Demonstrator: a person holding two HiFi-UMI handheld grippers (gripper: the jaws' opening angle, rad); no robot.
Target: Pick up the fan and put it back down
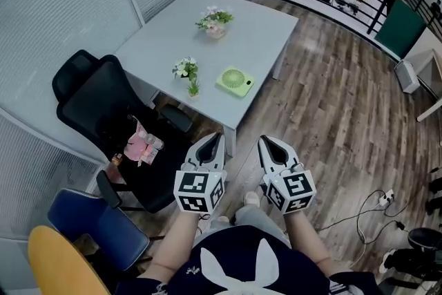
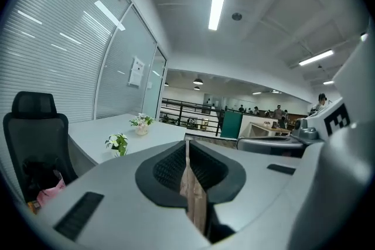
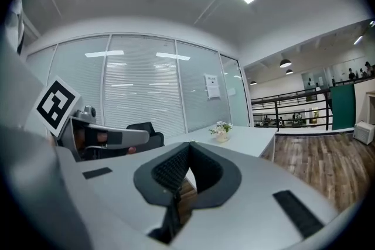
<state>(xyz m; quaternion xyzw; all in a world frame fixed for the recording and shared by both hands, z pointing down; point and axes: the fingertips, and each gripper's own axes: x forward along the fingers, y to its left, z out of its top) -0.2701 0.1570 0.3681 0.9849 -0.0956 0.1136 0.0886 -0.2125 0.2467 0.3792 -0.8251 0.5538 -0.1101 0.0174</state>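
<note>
A small light-green fan (image 1: 235,81) lies flat on the grey table (image 1: 252,38), near its front edge. My left gripper (image 1: 215,137) and right gripper (image 1: 266,141) hang side by side in front of the table, well short of the fan, over the wooden floor. Both are shut with nothing between the jaws. In the left gripper view the shut left gripper (image 2: 187,143) points at the table, and the fan is hidden there. The right gripper view shows the shut right gripper (image 3: 188,149) and the table's far end.
Two small flower pots (image 1: 186,71) stand left of the fan and a flower bowl (image 1: 215,22) further back. A black office chair (image 1: 114,117) with a pink item stands left of the table, blue and yellow chairs behind it. Cables (image 1: 376,207) lie on the floor at right.
</note>
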